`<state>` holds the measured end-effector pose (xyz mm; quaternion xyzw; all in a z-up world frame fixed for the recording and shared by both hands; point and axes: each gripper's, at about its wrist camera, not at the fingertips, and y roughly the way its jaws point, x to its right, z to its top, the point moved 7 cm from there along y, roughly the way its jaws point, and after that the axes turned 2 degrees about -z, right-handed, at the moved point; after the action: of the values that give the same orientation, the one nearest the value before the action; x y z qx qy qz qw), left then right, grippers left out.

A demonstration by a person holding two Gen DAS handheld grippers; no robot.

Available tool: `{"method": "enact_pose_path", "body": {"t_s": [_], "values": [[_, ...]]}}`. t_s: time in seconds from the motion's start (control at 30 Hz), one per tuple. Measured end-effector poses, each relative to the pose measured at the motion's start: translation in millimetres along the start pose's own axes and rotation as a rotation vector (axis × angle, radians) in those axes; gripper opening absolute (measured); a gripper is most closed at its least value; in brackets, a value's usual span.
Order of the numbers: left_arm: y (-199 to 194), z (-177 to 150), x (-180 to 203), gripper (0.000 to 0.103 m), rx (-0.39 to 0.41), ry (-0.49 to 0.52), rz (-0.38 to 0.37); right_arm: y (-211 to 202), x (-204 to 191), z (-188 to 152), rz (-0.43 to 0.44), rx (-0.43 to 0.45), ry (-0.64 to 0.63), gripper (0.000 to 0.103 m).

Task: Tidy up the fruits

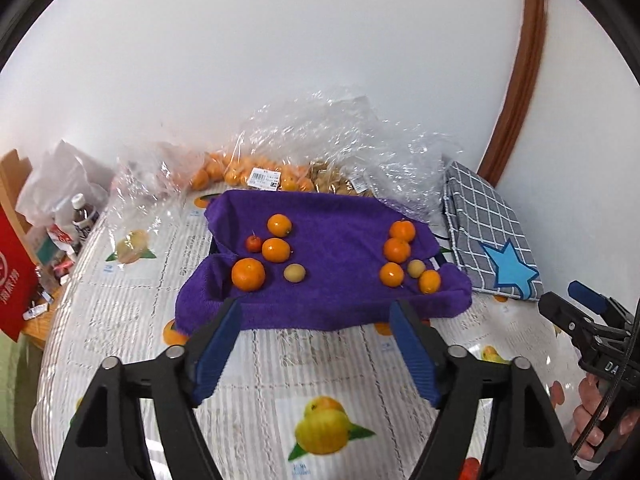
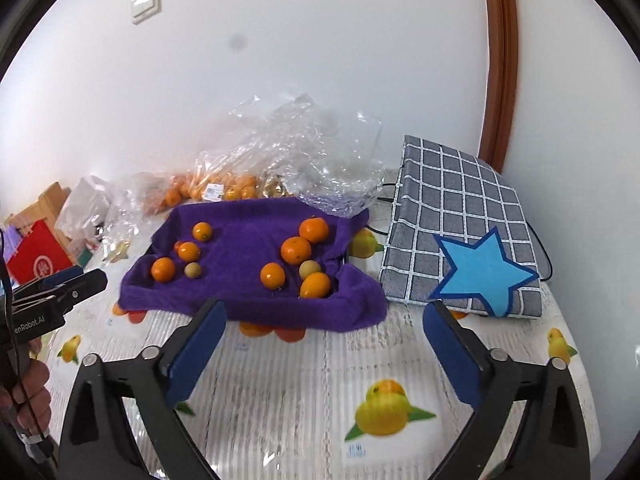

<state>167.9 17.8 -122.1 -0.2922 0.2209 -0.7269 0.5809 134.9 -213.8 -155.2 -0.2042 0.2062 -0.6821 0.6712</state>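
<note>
A purple towel (image 1: 340,248) (image 2: 248,248) lies on the table with two groups of fruit on it. The left group has three oranges (image 1: 248,274), a small red fruit (image 1: 253,243) and a pale round fruit (image 1: 294,272). The right group has several oranges (image 1: 397,249) (image 2: 296,250) and a pale fruit (image 1: 416,268). My left gripper (image 1: 316,306) hangs open just short of the towel's near edge, nothing between its blue pads. My right gripper (image 2: 325,307) is open wide at the same edge, also empty. Each gripper shows at the edge of the other's view, held by a hand.
Crumpled clear plastic bags (image 1: 320,140) with more oranges (image 1: 236,174) lie behind the towel against the white wall. A grey checked cloth with a blue star (image 2: 460,240) lies to the right. A red box (image 1: 16,272) and bottles (image 1: 80,216) crowd the left. The tablecloth (image 1: 280,360) has a fruit print.
</note>
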Motion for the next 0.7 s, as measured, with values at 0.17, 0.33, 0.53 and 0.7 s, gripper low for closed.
{"method": "enact_pose_path", "body": {"t_s": [0.17, 0.33, 0.53, 0.7], "values": [[-23, -11, 11, 0.081, 0.037, -0.005, 0.008, -28, -2, -12, -0.019, 0.029, -0.029, 0.102], [-33, -18, 12, 0.081, 0.053, -0.017, 0.005, -47, -1, -21, -0.039, 0.031, -0.037, 0.102], [-42, -21, 10, 0.081, 0.068, -0.020, 0.009, -55, -3, -25, -0.023, 0.040, -0.014, 0.102], [-47, -21, 7, 0.081, 0.081, -0.021, 0.024, -56, -3, -26, -0.024, 0.040, -0.018, 0.102]]}}
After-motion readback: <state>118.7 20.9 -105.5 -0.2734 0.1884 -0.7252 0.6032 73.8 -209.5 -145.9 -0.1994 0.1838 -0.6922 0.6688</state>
